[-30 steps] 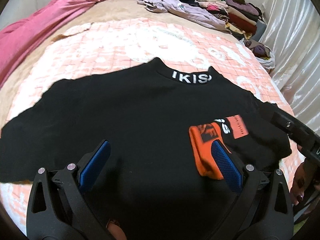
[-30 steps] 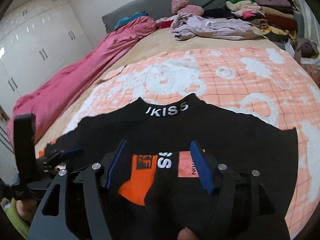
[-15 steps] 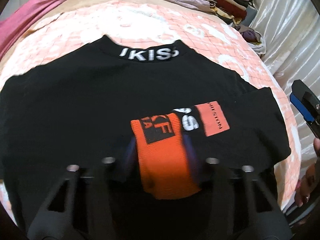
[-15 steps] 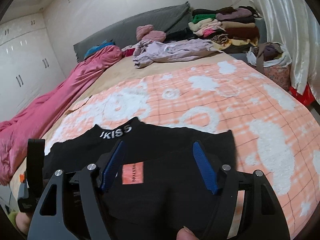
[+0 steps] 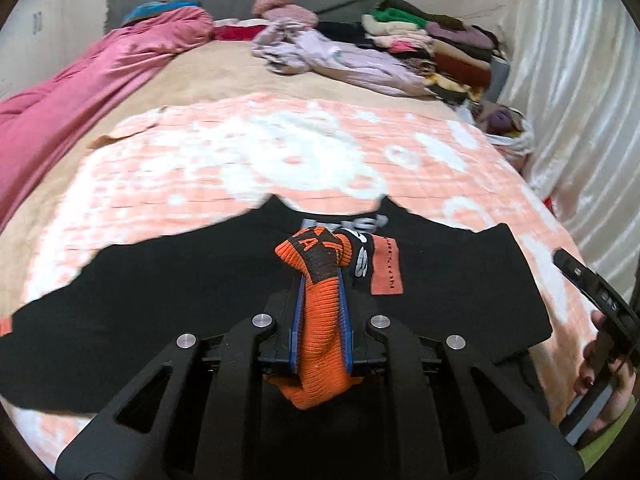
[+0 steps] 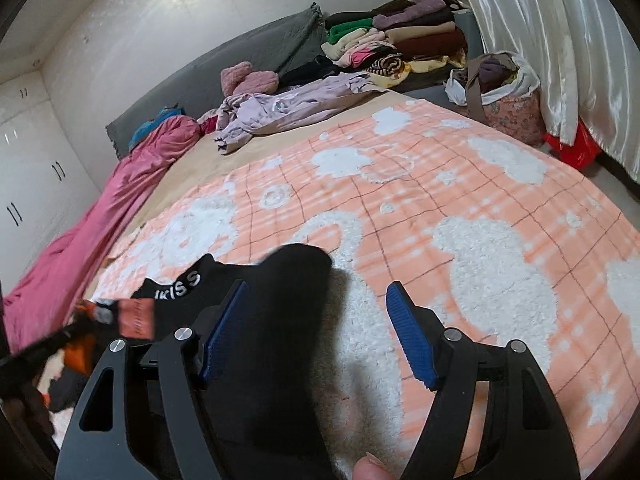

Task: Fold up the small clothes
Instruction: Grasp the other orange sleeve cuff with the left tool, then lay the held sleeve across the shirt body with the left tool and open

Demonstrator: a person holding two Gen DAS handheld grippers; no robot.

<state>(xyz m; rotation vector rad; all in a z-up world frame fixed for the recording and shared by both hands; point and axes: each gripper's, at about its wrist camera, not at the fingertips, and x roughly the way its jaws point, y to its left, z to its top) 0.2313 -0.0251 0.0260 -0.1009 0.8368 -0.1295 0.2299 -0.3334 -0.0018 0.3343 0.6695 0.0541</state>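
A black sweatshirt [image 5: 160, 300] with white lettering on its collar [image 6: 176, 286] lies flat on a peach and white blanket [image 5: 280, 152]. My left gripper [image 5: 320, 292] is shut on the sleeve's orange ribbed cuff [image 5: 320, 344] and holds it bunched above the shirt. The orange patch [image 5: 386, 268] of the sleeve hangs just beyond it. My right gripper [image 6: 316, 332] is open over the shirt's right edge. Black cloth [image 6: 280, 320] lies under its left finger and the bare blanket under its right. The right gripper also shows at the right edge of the left wrist view [image 5: 592, 292], in a person's hand.
A pink quilt [image 5: 80, 92] runs along the bed's left side. At the head of the bed lie a lilac heap of clothes [image 5: 332, 60] and a stack of folded clothes [image 5: 432, 40]. A full bag [image 6: 504, 92] and a curtain [image 6: 560, 40] stand on the right.
My left gripper has shut on the orange cuff and raised it off the shirt. My right gripper has swung right, from over the sleeve's print to the shirt's edge.
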